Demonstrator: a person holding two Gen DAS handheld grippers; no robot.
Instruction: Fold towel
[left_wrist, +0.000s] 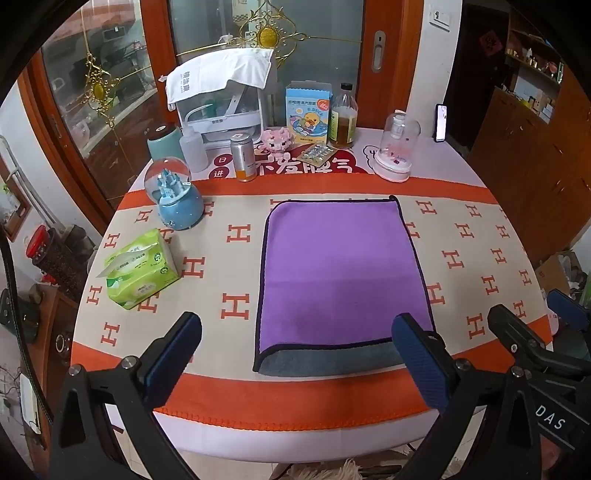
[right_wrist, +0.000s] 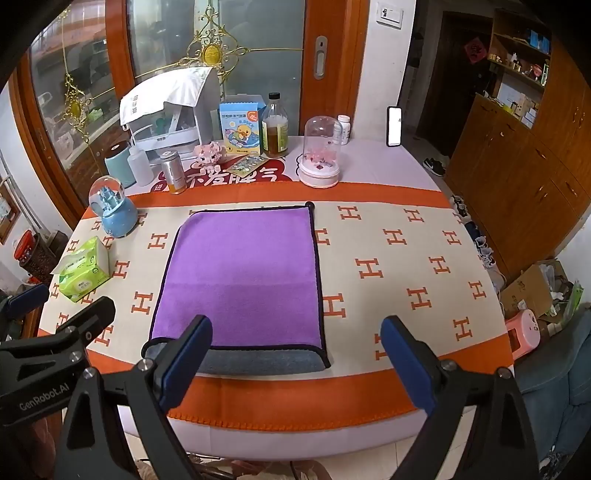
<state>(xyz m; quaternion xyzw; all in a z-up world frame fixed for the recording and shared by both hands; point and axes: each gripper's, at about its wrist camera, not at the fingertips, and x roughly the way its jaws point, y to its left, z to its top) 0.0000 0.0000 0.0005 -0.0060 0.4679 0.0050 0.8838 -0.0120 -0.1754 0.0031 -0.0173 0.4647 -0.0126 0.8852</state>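
The purple towel (left_wrist: 343, 273) lies flat in the middle of the table (left_wrist: 258, 435), on a cream cloth (left_wrist: 236, 280) patterned with orange H marks. It has a dark bound edge, and a strip of grey layer shows along its near edge; how many layers lie under the purple face cannot be told. The left gripper (left_wrist: 297, 360) hovers over the near edge of the table with its fingers spread wide, empty; its right finger hides the towel's near right corner. The right gripper (right_wrist: 295, 360) is likewise spread and empty, its left finger covering part of the grey strip. "DAS" and "GenRobot.AI" are printed on the gripper bodies. To the left sits a green tissue pack (left_wrist: 142, 269), its print too small to read, and behind it a blue snow globe (left_wrist: 175, 194). At the far side a blue box (left_wrist: 308, 112) with a yellow duck reads "B.DUCK".
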